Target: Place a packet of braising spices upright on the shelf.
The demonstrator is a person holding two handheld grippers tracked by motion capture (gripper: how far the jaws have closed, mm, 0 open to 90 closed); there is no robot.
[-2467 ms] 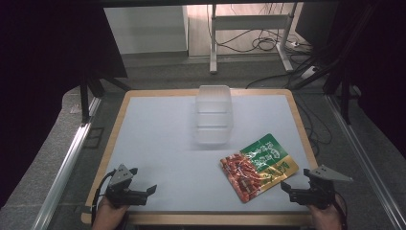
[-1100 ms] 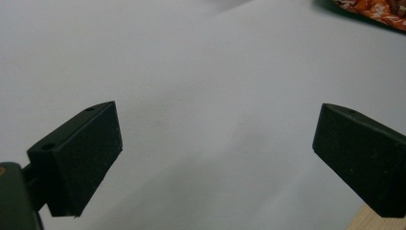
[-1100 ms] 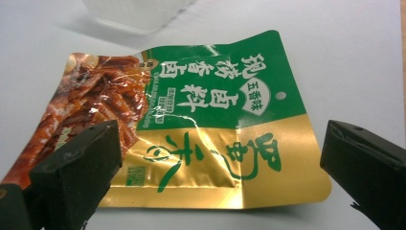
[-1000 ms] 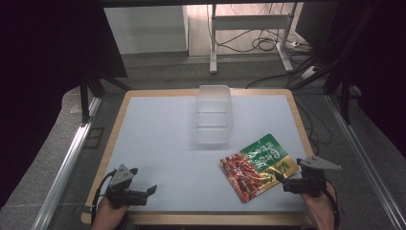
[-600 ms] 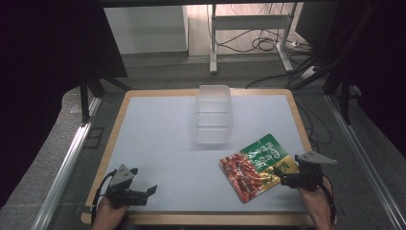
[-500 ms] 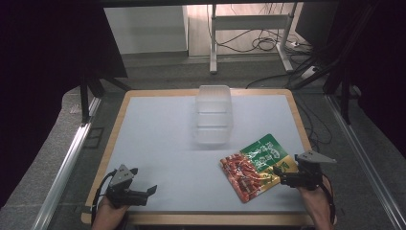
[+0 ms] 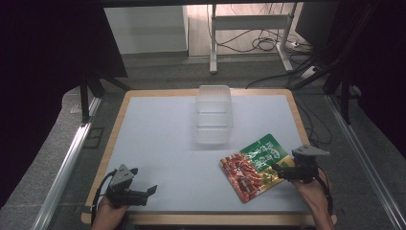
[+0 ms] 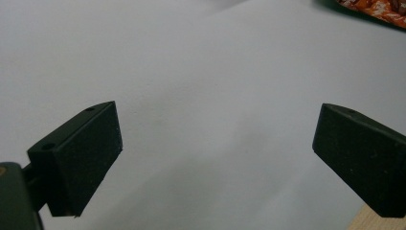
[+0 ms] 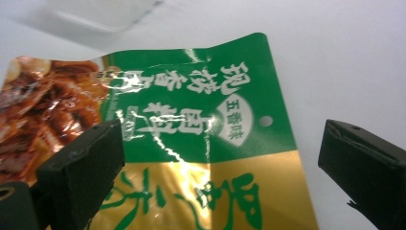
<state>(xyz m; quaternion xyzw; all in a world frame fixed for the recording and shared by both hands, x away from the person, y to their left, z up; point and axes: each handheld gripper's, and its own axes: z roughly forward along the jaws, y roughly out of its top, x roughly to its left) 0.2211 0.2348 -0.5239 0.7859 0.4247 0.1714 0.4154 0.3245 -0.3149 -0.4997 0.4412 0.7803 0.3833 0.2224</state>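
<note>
My right hand-held gripper (image 7: 280, 171) sits at the snack packet's (image 7: 253, 165) four-o'clock edge, jaws spread wide with nothing between them yet. The right gripper view shows what the high view cannot: the snack packet (image 9: 201, 143) carries white lettering on a green band, a gold band below, a small punched hole, and creased foil catching the light. My left hand-held gripper (image 7: 151, 190) rests at the counter's (image 7: 158, 139) seven-o'clock corner, jaws likewise apart; its own view shows bare white surface and a sliver of packet at one o'clock. From above, a clear plastic tub (image 7: 213, 115) stands at the packet's eleven o'clock. The counter is white with a wooden rim; beyond lie grey floor, cables and dark curtains.
</note>
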